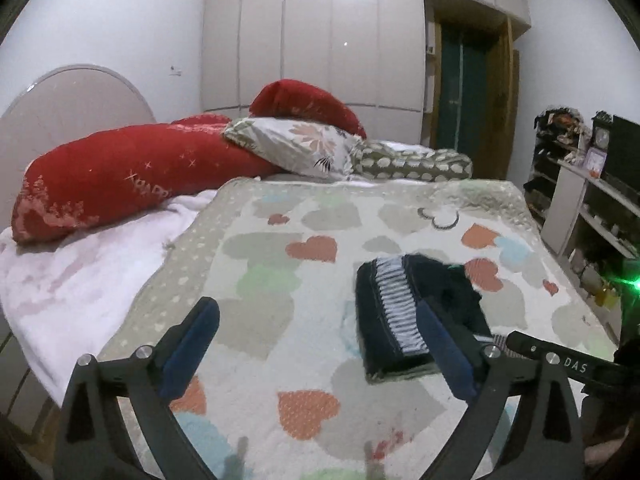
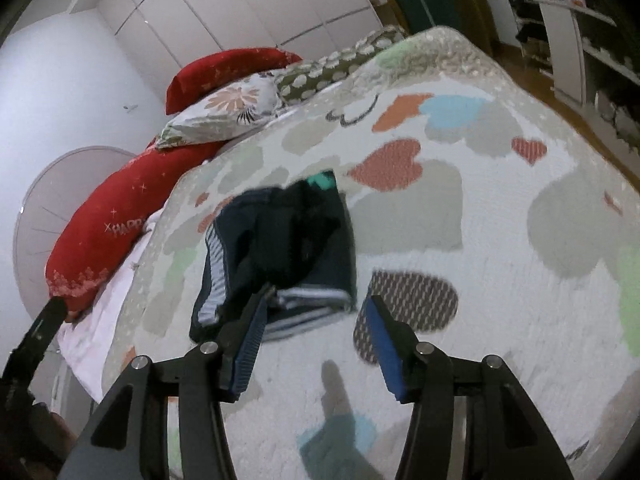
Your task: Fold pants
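Note:
The pants (image 1: 404,312) are dark navy with a white striped side band. They lie folded into a small bundle on the heart-patterned blanket (image 1: 280,272). In the right wrist view the pants (image 2: 280,248) sit just ahead of my fingers, their top layer rumpled. My left gripper (image 1: 320,312) is open and empty, hovering above the blanket with the bundle by its right finger (image 1: 444,344). My right gripper (image 2: 316,316) is open and empty, just short of the bundle's near edge. Its left finger (image 2: 250,340) overlaps the pants in view.
Red pillows (image 1: 120,176), a floral pillow (image 1: 296,144) and a spotted bolster (image 1: 412,160) lie at the head of the bed. A white sheet (image 1: 72,276) hangs at the left. Shelves (image 1: 580,200) stand to the right, a wardrobe (image 1: 312,40) behind.

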A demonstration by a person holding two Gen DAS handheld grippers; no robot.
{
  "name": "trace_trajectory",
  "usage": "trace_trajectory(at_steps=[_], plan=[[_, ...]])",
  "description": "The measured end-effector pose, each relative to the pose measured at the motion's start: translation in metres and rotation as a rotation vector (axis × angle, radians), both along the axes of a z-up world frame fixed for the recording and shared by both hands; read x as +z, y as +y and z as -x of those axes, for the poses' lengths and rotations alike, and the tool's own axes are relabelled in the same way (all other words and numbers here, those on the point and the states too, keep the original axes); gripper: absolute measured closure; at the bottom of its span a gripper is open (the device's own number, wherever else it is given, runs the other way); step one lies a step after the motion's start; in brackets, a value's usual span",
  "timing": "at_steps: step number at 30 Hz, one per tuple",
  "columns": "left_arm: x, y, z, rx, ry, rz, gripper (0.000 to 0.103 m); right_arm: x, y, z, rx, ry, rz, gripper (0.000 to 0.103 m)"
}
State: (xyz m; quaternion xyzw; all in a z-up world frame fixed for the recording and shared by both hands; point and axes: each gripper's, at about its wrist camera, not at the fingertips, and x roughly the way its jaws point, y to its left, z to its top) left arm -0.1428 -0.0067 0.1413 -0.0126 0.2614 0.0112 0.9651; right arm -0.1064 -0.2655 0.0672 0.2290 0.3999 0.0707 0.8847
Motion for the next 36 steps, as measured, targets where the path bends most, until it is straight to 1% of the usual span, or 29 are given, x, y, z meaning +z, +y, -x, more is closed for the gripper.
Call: trace_trajectory(at_steps=[3,6,9,13,16,18,19,20,22,25,29,36], plan=[[-0.01,0.0,-0.004,-0.018,0.08,0.014,0.005,-0.008,0.003,0.003,-0.001,0.022,-0.009,0.047],[-0.028,0.008,-0.009,-0.012,0.169,0.07,0.005,-0.006,0.007,-0.002,0.019,0.03,0.003,0.047],[-0.052,0.017,-0.021,0.012,0.279,0.123,0.005,0.001,0.015,-0.023,0.053,0.025,0.045,0.047],[-0.072,0.024,-0.027,0.018,0.359,0.153,0.005,0.003,0.034,-0.058,0.089,0.031,0.112,0.047],[-0.076,0.027,-0.027,0.018,0.366,0.151,0.005,-0.007,0.049,-0.082,0.113,0.06,0.164,0.047],[-0.077,0.028,-0.027,0.013,0.369,0.155,0.005,-0.022,0.059,-0.097,0.122,0.121,0.224,0.047],[-0.077,0.029,-0.027,0.009,0.372,0.16,0.005,-0.029,0.061,-0.101,0.121,0.142,0.234,0.047],[-0.078,0.03,-0.027,0.005,0.375,0.164,0.005,-0.029,0.061,-0.101,0.113,0.134,0.23,0.046],[-0.079,0.032,-0.027,-0.003,0.382,0.171,0.005,-0.026,0.059,-0.098,0.105,0.13,0.22,0.046],[-0.08,0.034,-0.028,-0.007,0.386,0.18,0.005,-0.015,0.049,-0.086,0.081,0.106,0.165,0.045],[-0.079,0.033,-0.029,-0.018,0.385,0.183,0.005,-0.01,0.038,-0.07,0.046,0.092,0.139,0.044],[-0.075,0.024,-0.027,-0.035,0.375,0.162,0.005,-0.015,0.03,-0.044,0.023,0.098,0.183,0.044]])
